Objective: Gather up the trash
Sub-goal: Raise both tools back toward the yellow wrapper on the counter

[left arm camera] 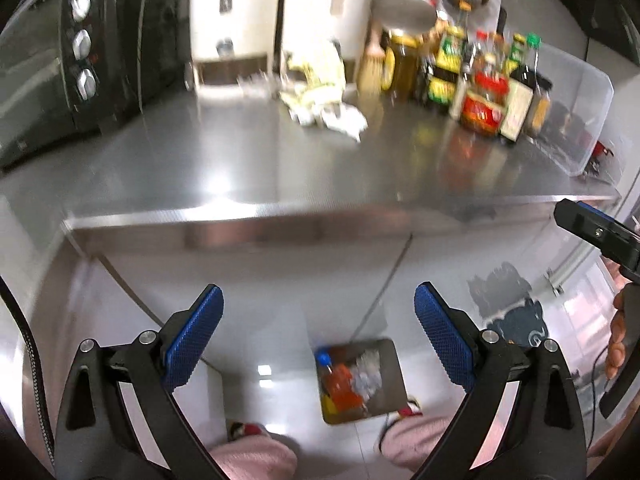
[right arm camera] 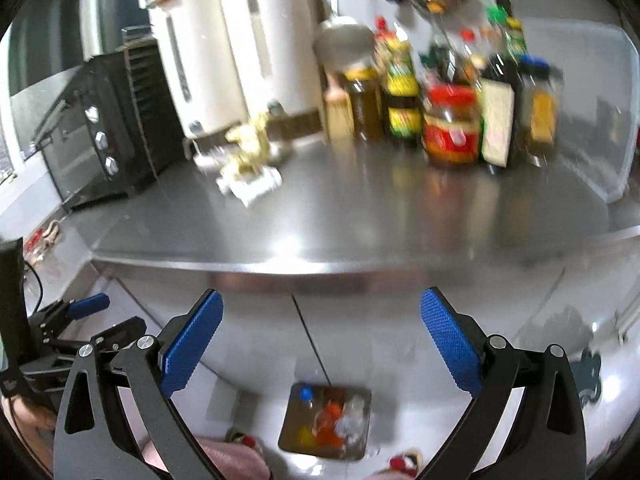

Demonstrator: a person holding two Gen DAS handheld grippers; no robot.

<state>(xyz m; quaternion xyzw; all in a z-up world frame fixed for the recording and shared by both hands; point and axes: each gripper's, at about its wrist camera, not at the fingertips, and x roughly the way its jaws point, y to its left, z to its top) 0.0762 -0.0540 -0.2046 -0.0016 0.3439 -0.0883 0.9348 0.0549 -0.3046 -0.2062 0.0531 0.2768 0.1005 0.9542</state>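
Crumpled yellow-and-white trash (left arm camera: 320, 92) lies at the back of the steel counter (left arm camera: 248, 176), in front of the white urns; it also shows in the right wrist view (right arm camera: 250, 164). A square bin (left arm camera: 360, 380) on the floor below the counter holds red, orange and clear waste with a blue cap; the right wrist view shows the bin (right arm camera: 326, 424) too. My left gripper (left arm camera: 318, 332) is open and empty, held in front of the counter edge above the bin. My right gripper (right arm camera: 320, 340) is open and empty, likewise short of the counter.
A black toaster oven (left arm camera: 76, 60) stands at the left. Two white urns (right arm camera: 240, 48) stand at the back. A cluster of sauce bottles and jars (left arm camera: 480, 76) and a clear plastic tub (left arm camera: 576, 104) stand at the right. My pink-slippered feet (left arm camera: 256, 452) are beside the bin.
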